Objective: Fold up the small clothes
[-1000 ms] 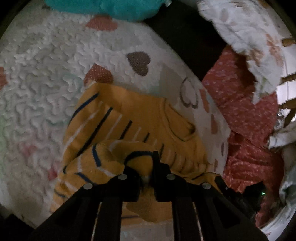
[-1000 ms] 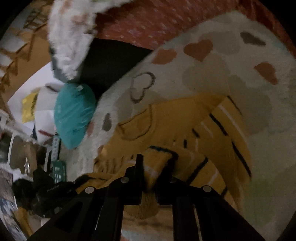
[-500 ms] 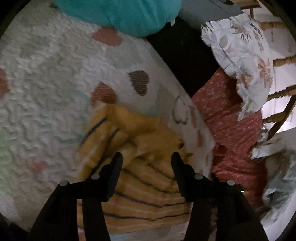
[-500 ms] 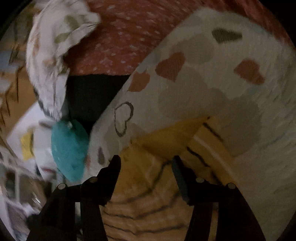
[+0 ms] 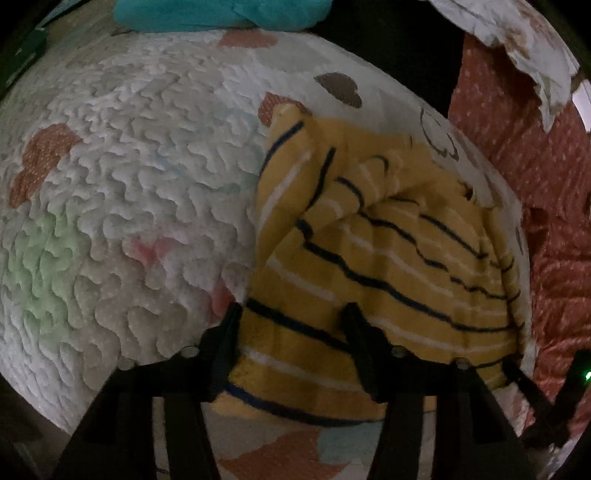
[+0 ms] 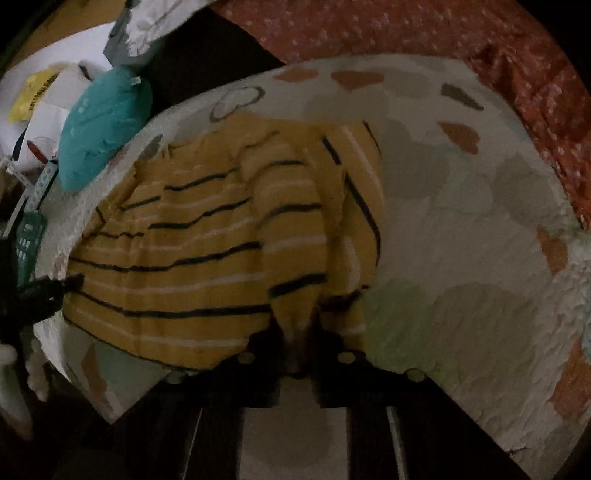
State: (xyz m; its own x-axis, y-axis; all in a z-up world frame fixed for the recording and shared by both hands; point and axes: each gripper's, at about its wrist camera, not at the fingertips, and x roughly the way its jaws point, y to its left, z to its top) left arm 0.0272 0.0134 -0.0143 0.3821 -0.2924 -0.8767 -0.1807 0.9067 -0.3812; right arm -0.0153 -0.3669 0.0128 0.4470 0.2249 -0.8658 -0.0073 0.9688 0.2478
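Note:
A yellow top with dark and white stripes [image 5: 388, 251] [image 6: 192, 251] lies folded on a white quilt with hearts [image 5: 129, 184] [image 6: 461, 240]. My left gripper [image 5: 291, 317] straddles the top's near left corner. Its jaws are closing, still apart, with striped cloth between them. My right gripper [image 6: 300, 332] is at the top's other near corner, its jaws closing to a narrow gap that pinches a fold of yellow cloth. The left gripper's dark fingers [image 6: 55, 288] show at the top's left edge in the right wrist view.
A teal cushion [image 5: 221, 14] [image 6: 103, 125] lies at the quilt's far edge. Red dotted fabric [image 5: 517, 147] [image 6: 406, 29] lies beside the quilt, with a white floral cloth [image 5: 517, 33] over it. White papers and a yellow sheet [image 6: 33, 92] lie beyond the cushion.
A second ago both grippers were shut on raised folds of the top. They let go, opened, and dropped to its near corners. The right one has now closed on cloth.

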